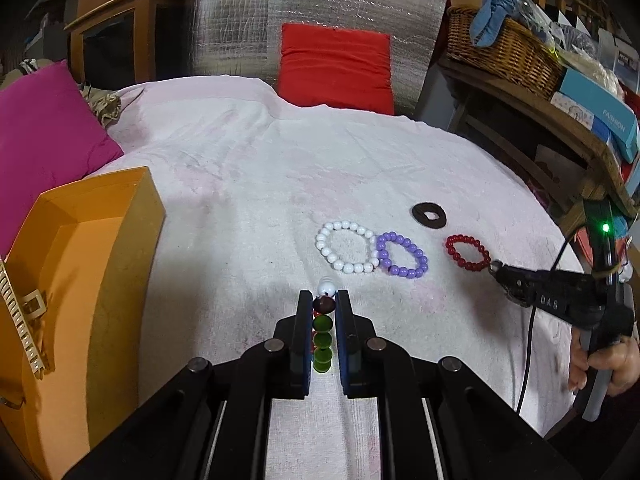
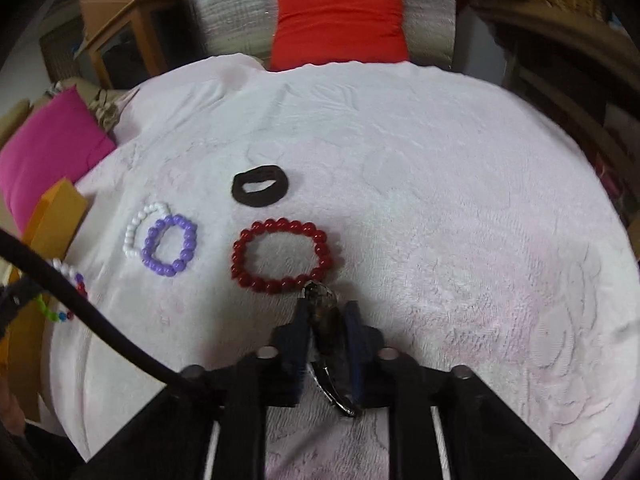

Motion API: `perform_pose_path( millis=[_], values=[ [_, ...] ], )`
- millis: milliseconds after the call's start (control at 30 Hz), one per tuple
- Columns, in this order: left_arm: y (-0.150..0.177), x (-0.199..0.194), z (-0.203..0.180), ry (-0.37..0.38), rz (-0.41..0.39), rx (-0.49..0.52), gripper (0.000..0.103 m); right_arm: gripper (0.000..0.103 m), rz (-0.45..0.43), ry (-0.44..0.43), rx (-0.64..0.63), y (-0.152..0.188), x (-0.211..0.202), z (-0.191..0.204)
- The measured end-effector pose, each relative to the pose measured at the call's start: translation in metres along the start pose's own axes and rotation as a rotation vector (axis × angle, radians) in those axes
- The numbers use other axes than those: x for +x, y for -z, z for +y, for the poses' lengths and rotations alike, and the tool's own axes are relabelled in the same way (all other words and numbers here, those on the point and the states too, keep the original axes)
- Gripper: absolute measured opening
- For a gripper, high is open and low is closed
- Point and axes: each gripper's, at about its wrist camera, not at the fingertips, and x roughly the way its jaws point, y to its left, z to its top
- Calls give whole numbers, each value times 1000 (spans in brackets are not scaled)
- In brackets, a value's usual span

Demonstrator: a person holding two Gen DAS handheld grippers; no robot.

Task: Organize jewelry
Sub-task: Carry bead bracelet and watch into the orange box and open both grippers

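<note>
Mixed bracelet (image 1: 322, 334): mostly hidden between the left gripper (image 1: 324, 300) fingers; only green, dark and white beads showed.
Same bracelet, right view (image 2: 66, 292): partly behind the black cable (image 2: 80, 304); blurred.
Dark piece (image 2: 326, 328): clamped in the right gripper (image 2: 326, 306); blurred, kind could not be told.
White bracelet (image 2: 138, 232): near side covered by the purple bracelet (image 2: 170, 250).
Orange box (image 1: 80, 280): cut off by the left edge; inside only partly seen.
Comb-like strip (image 1: 20, 320): cut off at the edge; kind unclear.
Hand (image 1: 604, 364): cut off at the right edge.
Basket (image 1: 504, 52): contents a jumble, unreadable.
</note>
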Motion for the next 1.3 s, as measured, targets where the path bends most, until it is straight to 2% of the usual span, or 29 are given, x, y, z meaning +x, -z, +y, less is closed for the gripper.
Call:
perform_pose_path(
  millis=[67,167,400,533,800,967,1133,1300],
  values=[
    [-1,-4,3,3,-11,-7,11,15,2,-5,-13,2,-4,4],
    [-2,-8,8,2,-22,-18,11,13,-13,-73,18,2,-15,2],
    [-6,-24,15,9,-69,-26,11,11,-68,-315,178,-8,-35,-7],
    [-6,-29,20,9,-84,-29,11,11,-78,-409,247,-13,-36,-1],
    [-7,-41,35,1,-112,-53,11,11,-135,-526,299,-18,-51,18],
    [-12,-60,53,-8,-174,-89,11,11,-175,-566,295,-25,-61,34],
    [-17,-84,87,-31,-255,-165,11,11,-206,-609,260,-44,-78,65],
    [-13,-106,130,-93,-305,-251,11,11,-227,-674,227,-77,-94,112]
  ],
)
